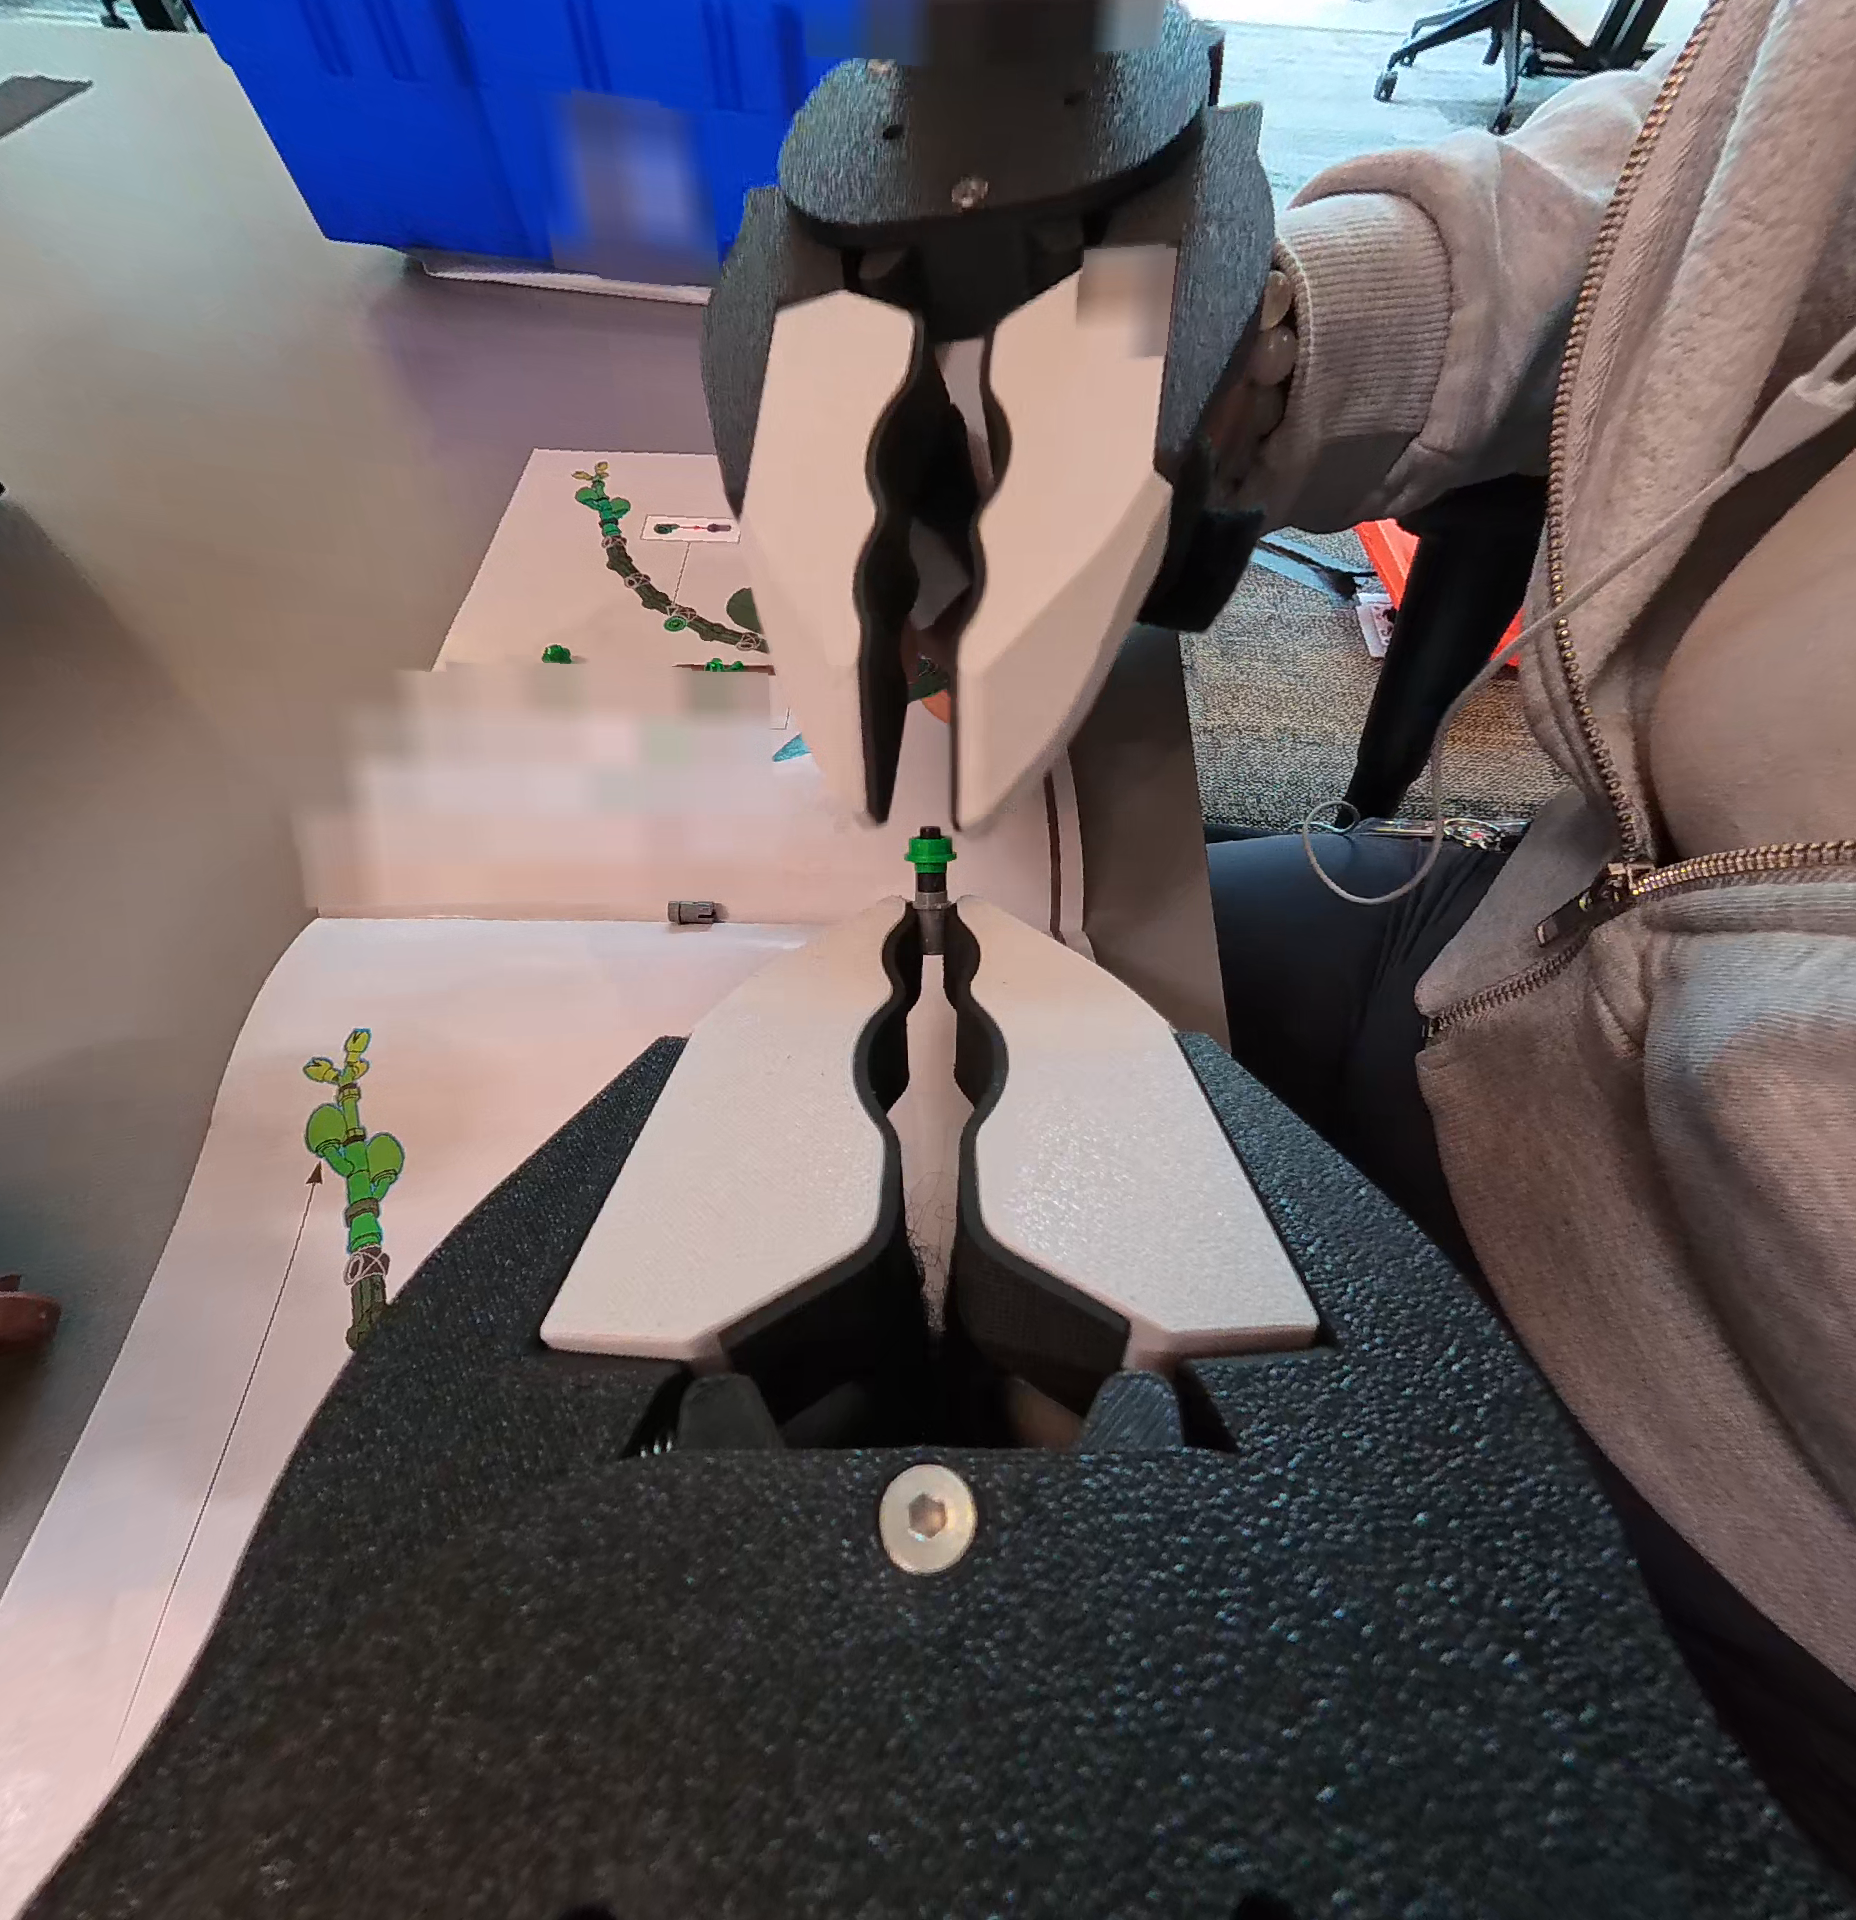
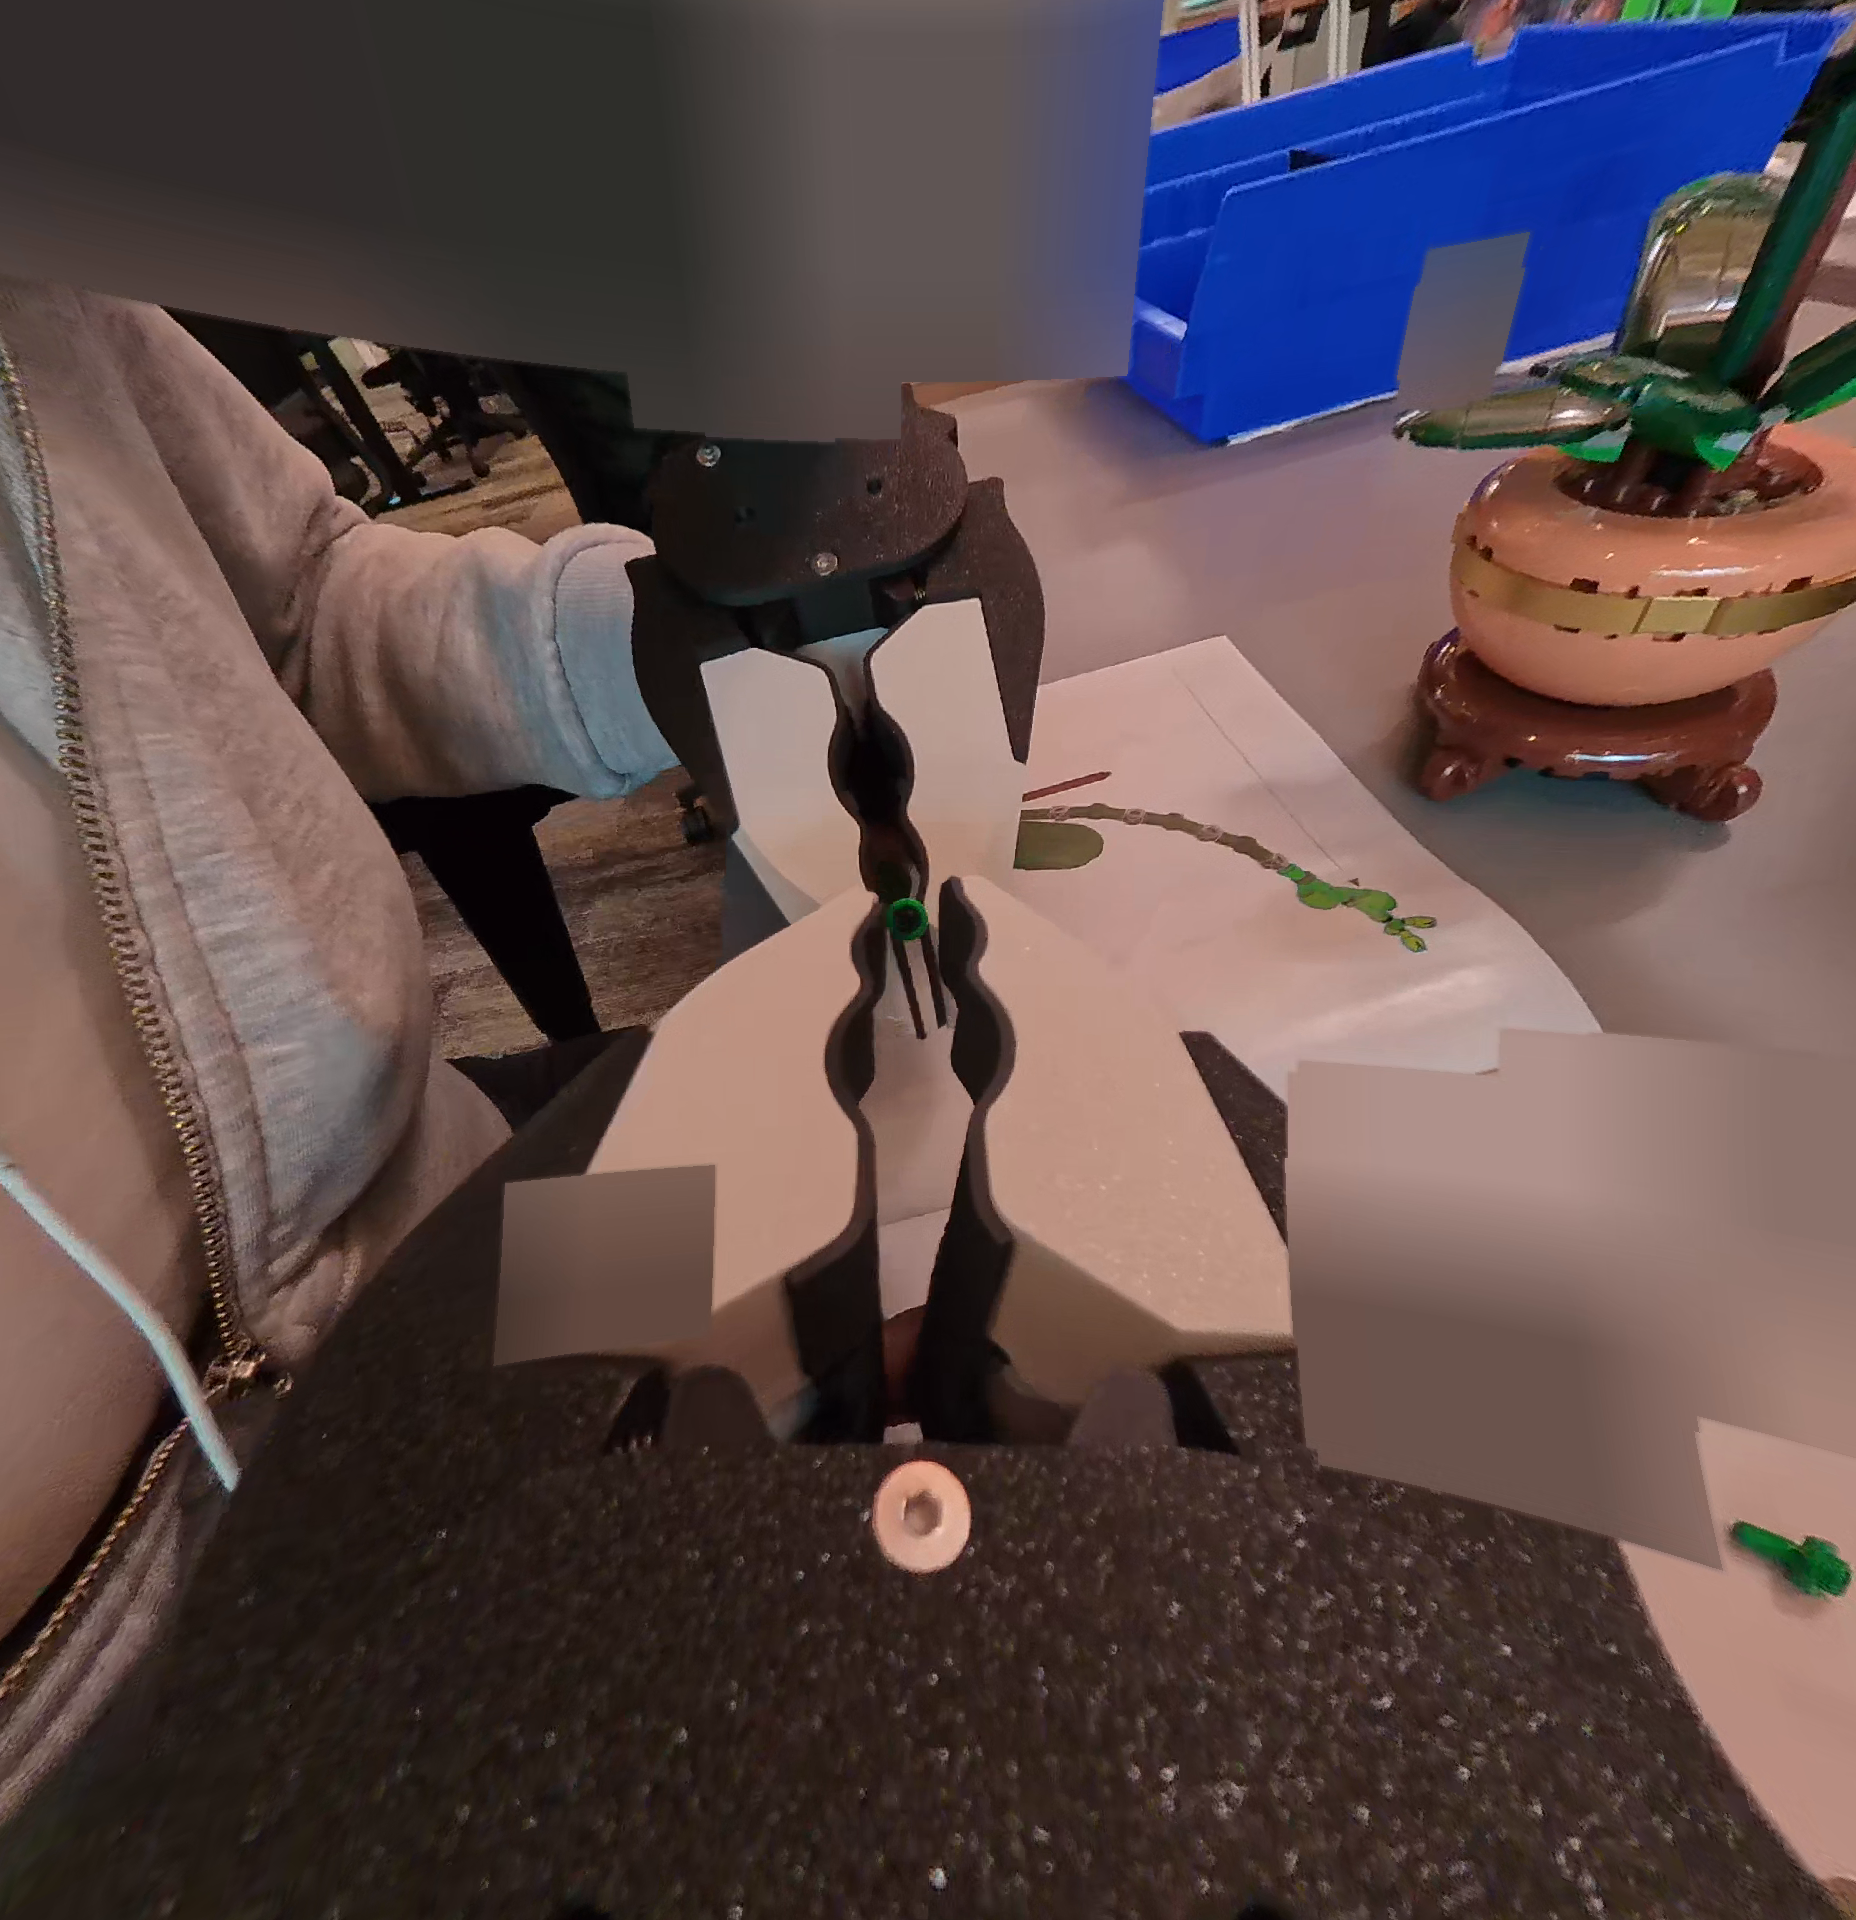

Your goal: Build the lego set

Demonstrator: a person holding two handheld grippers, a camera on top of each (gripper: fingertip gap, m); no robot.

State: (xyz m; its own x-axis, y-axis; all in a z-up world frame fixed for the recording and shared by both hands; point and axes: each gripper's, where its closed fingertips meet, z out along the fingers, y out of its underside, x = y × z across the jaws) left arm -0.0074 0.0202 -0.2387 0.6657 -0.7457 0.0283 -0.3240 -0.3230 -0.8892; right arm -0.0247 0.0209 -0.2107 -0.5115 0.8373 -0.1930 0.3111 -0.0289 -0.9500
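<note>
In the left wrist view, the left gripper (image 1: 929, 906) has its jaws clamped on a short dark grey pin (image 1: 930, 902) that sticks out past the white fingertips and carries a small green plastic ring piece (image 1: 930, 850) near its outer end. The right gripper (image 1: 919, 821) points back at it from above, its jaws a little apart and bare, the tips just beyond the green ring and not touching it. Under both lies a white printed instruction sheet (image 1: 550, 997) on the pale counter (image 1: 176, 436); a small grey connector piece (image 1: 692, 913) rests on the sheet to the left, well apart from either gripper, and a blue plastic bin (image 1: 467, 135) stands at the back.

In the right wrist view, the green ring shows end-on between the right gripper's (image 2: 908, 914) slightly parted fingertips, with a gap on each side, so nothing is gripped there. The left gripper (image 2: 896, 883) faces it with jaws shut. A brick-built plant in a peach pot on a brown stand (image 2: 1630, 613) stands at the right, and a loose green piece (image 2: 1797, 1555) lies on paper near the lower right.

Judged from this, doing well here means keeping the two grippers on one line, the left steady, and closing squarely on the ring rather than the pin
</note>
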